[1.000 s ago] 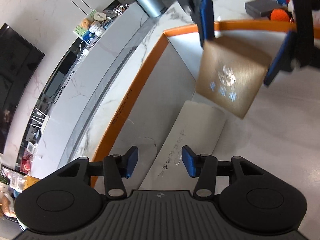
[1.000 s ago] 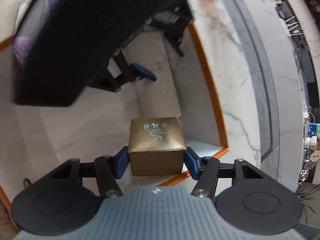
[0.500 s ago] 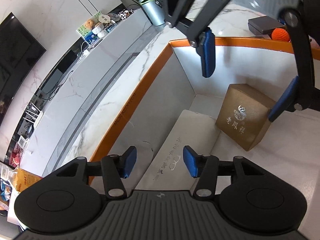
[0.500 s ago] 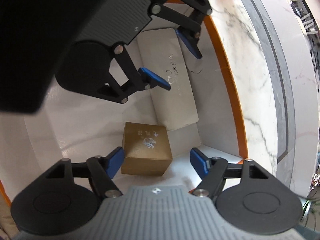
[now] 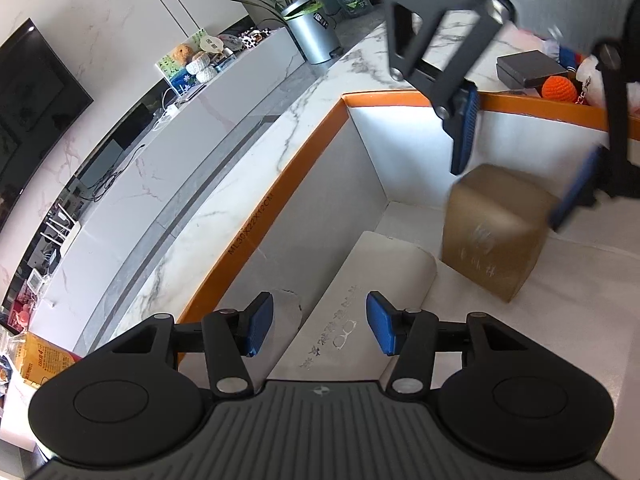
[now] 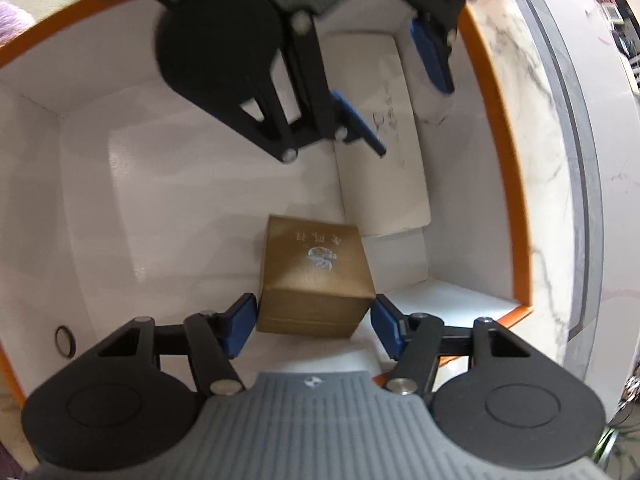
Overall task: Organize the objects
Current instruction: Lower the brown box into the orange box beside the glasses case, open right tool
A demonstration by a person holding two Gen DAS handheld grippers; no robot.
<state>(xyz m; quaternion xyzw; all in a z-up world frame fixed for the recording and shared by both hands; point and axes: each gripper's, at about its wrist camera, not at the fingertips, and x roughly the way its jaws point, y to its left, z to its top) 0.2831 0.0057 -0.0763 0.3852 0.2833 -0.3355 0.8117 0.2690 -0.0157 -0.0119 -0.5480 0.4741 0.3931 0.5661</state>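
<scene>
Hovering with fingers spread and empty, left gripper (image 5: 320, 322) over the long white rectangular case (image 5: 360, 304). Resting on the orange-rimmed white bin's (image 6: 500, 128) floor just beside that case, small gold cardboard box (image 6: 316, 276). Straddling it, right gripper (image 6: 312, 322), fingers released. Lifting straight up, avoiding nudging the box.

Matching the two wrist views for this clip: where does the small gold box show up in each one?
Left wrist: the gold box sits right of centre, blurred, on the floor of the orange-rimmed bin, under the right gripper.
Right wrist: the gold box is at lower centre, between the fingers of the right gripper.
Shared landmark: the flat white case with printed writing, beside the box in both views.
</scene>
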